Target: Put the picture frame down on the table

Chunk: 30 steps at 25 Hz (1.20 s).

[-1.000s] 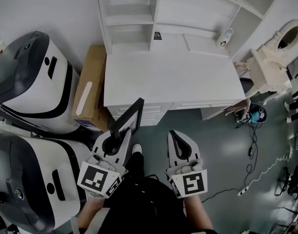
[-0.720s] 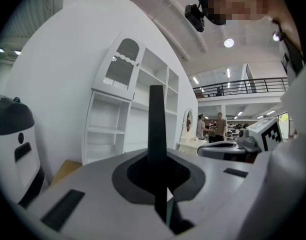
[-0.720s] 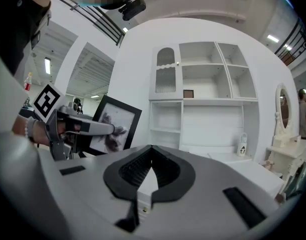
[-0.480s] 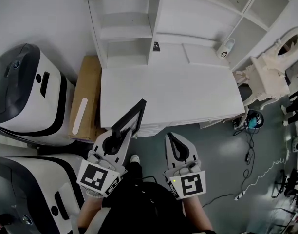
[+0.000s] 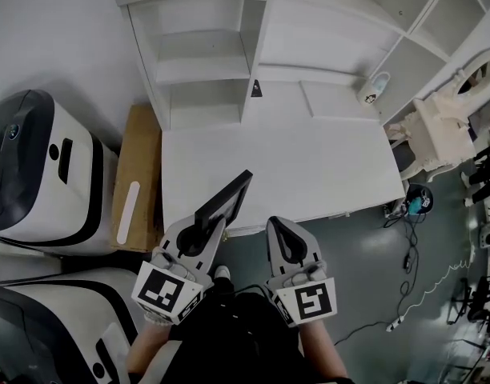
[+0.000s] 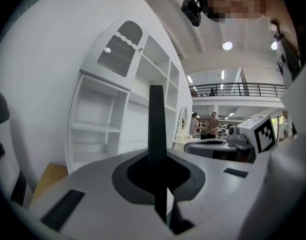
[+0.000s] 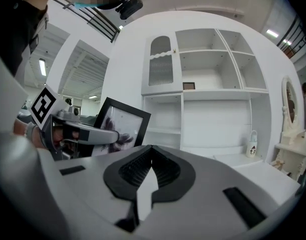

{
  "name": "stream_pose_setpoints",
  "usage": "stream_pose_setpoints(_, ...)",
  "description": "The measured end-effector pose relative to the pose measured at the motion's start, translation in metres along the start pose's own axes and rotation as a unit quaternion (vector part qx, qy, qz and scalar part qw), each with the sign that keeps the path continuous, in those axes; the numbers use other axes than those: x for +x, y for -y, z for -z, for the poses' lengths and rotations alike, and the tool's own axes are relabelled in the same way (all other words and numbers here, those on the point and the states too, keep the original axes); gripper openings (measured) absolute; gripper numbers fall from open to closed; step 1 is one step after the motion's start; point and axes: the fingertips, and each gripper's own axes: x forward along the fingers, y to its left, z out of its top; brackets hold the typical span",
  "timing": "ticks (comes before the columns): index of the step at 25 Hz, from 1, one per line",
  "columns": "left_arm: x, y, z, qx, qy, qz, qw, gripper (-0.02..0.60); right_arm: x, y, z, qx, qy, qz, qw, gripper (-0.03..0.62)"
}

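A tall white shelving unit [image 5: 205, 54] stands against the wall. The broad white surface [image 5: 309, 166] at its foot is bare but for a few small things at the back. To the left sit two bulky white-and-black machines [image 5: 45, 174], one behind the other. At the far right is an ornate white vanity [image 5: 445, 118] with an oval mirror. A flat cardboard box [image 5: 137, 174] lies wedged between the rear machine and the surface's left side. The left gripper [image 5: 209, 226] reaches in from below towards the near-left edge of the surface. Its jaws are pinched on the picture frame [image 5: 223, 202], which rises as a thin dark bar straight out of the jaw slot in the left gripper view [image 6: 156, 124]. The frame is black-edged and stands on edge, tilted, over the front edge of the surface. Whether its lower edge touches the top cannot be told. From the right gripper view its glass faces that way and shows a dark, blurred print [image 7: 120, 126]. The right gripper [image 5: 279, 224] is just beside the left one, near the same front edge, with its jaws pressed together and nothing between them. A small white cup [image 5: 374, 86] with a handle stands at the back right of the surface. A tiny dark card [image 5: 256, 89] leans at the shelf divider behind.
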Motion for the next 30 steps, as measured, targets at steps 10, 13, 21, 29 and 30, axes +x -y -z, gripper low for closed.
stream_pose_setpoints(10, 0.011, -0.011, 0.008, -0.018, -0.015, 0.026, 0.9994, 0.012, 0.034, -0.012, 0.001, 0.035, 0.002, -0.034, 0.999, 0.054)
stream_pose_setpoints(13, 0.012, -0.011, 0.007, -0.029, -0.013, 0.037, 0.9988, 0.012, 0.041, -0.014, 0.004, 0.041, -0.006, -0.05, 0.998, 0.084)
stream_pose_setpoints(21, 0.022, -0.009, 0.005, -0.032, -0.017, 0.048, 0.9982, 0.012, 0.057, -0.012, 0.011, 0.062, -0.015, -0.088, 0.994, 0.098)
stream_pose_setpoints(29, 0.044, -0.007, 0.006, -0.036, -0.019, 0.048, 0.998, 0.012, 0.069, 0.009, 0.013, 0.094, -0.006, -0.119, 0.988, 0.097)
stream_pose_setpoints(30, 0.049, -0.006, 0.006, -0.037, -0.019, 0.046, 0.9981, 0.012, 0.07, 0.013, 0.014, 0.098, -0.004, -0.124, 0.987, 0.095)
